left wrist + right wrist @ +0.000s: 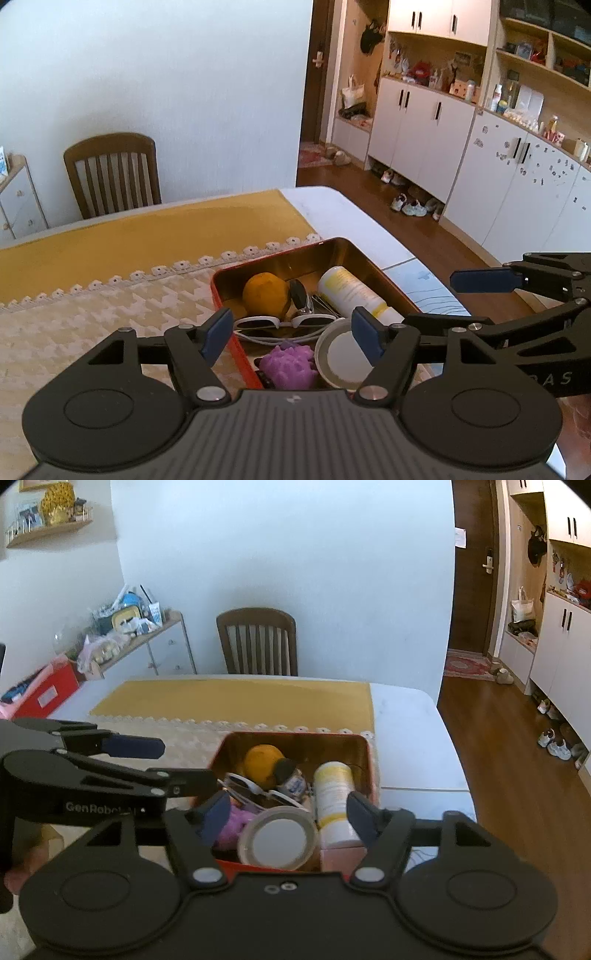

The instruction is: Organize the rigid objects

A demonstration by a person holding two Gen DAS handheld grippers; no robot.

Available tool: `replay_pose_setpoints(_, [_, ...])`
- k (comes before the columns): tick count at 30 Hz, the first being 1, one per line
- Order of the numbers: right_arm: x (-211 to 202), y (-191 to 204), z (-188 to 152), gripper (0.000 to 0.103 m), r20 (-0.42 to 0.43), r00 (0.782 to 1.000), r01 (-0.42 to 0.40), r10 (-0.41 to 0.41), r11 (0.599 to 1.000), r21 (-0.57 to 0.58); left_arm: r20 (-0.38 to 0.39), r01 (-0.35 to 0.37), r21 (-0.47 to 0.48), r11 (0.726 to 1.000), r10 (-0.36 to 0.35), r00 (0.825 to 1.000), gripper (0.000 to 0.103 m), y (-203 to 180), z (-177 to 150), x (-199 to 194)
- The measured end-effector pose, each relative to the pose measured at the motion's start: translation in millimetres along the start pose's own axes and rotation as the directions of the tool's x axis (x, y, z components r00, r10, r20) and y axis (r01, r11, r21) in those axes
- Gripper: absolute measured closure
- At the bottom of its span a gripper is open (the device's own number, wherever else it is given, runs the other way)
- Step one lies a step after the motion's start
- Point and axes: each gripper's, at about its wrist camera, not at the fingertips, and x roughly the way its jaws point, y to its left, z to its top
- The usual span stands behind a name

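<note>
- A red rectangular metal tin [372, 768] with a gold-coloured inside sits open on a cream patterned cloth [92, 325] near the right end of a white table [406, 731].
- Inside the tin lie an orange round fruit [263, 761], white-framed sunglasses [282, 325], a white cylindrical bottle with a pale yellow label [332, 794], a purple knobbly soft toy [290, 367] and a grey-rimmed round lid [277, 841].
- The left gripper [297, 334] hovers above the near left edge of the tin, its blue-padded jaws spread wide and holding nothing; the sunglasses and toy show between them.
- The right gripper [286, 819] hovers above the tin's near edge, jaws likewise wide apart and empty; the lid and the bottle's near end lie between them.
- The two grippers sit close beside each other, both pointing toward a brown wooden chair [257, 640] at the table's far side.
</note>
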Motion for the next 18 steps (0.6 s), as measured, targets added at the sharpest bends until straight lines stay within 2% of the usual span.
replay_pose_setpoints(2, [-6.9,6.8,-1.4,0.019,0.016,1.000,0.003,-0.003,1.000,0.002,0.012,0.007,-0.009,1.000,-0.007,1.000,0.030,3.6,-2.4,-9.1])
replay_pose_setpoints(5, [-16.3,15.9,-3.1,0.011,0.037,0.999,0.004,-0.005,1.000,0.015,0.028,0.015,-0.028,0.999,-0.014,1.000,0.021,9.4,-6.1,-21.7])
replay_pose_setpoints(9, [-28.5,23.6,-6.1,0.002,0.061,0.998,0.003,-0.005,0.999,0.043,0.039,0.024,-0.036,0.999,-0.022,0.999,0.021,16.7,-10.2,-36.3])
replay_pose_setpoints(16, [-47.5,41.5,-13.0,0.000,0.092,0.996,0.018,-0.023,0.998,0.058,0.059,0.049,-0.055,0.997,-0.046,0.997,0.018,29.3,-19.9,-59.5])
replay_pose_setpoints(18, [-52.6,46.5,-14.7,0.000,0.099,0.995,0.023,-0.028,0.998,0.055,0.071,0.058,-0.056,0.997,-0.054,0.996,0.013,31.1,-22.2,-66.7])
